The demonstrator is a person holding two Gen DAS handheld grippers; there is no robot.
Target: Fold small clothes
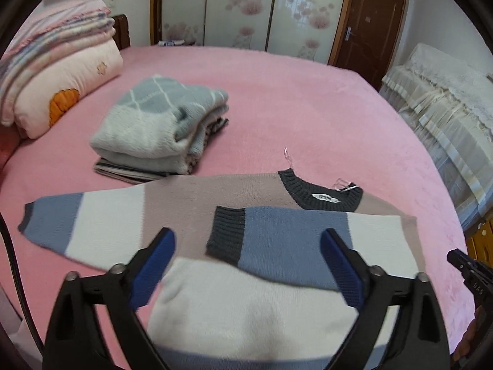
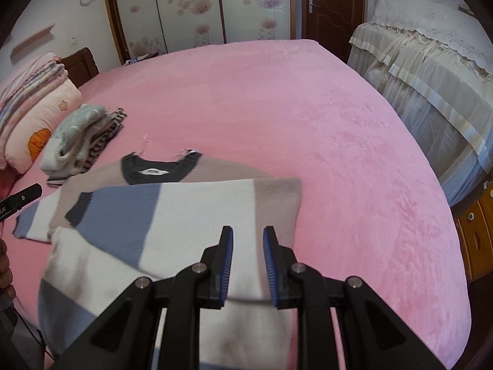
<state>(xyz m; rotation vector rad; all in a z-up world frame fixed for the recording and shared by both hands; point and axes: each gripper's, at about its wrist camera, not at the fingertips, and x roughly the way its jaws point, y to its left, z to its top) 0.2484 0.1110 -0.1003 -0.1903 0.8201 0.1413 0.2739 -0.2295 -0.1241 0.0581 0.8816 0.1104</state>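
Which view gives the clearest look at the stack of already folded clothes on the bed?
The left wrist view. There the folded stack sits large near the middle, showing the grey checked sweater on top and striped layers beneath. In the right wrist view the stack is small, at the left edge, seen end-on and distorted, so its layers are harder to tell apart.

Pink-covered bed [image 2: 277,108], floral sliding wardrobe [image 1: 240,9], brown door [image 1: 366,21], lace-draped furniture [image 2: 431,55].

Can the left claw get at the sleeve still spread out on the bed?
Probably yes: the left claw is open above the sweater, and the spread sleeve lies uncovered on its own side.
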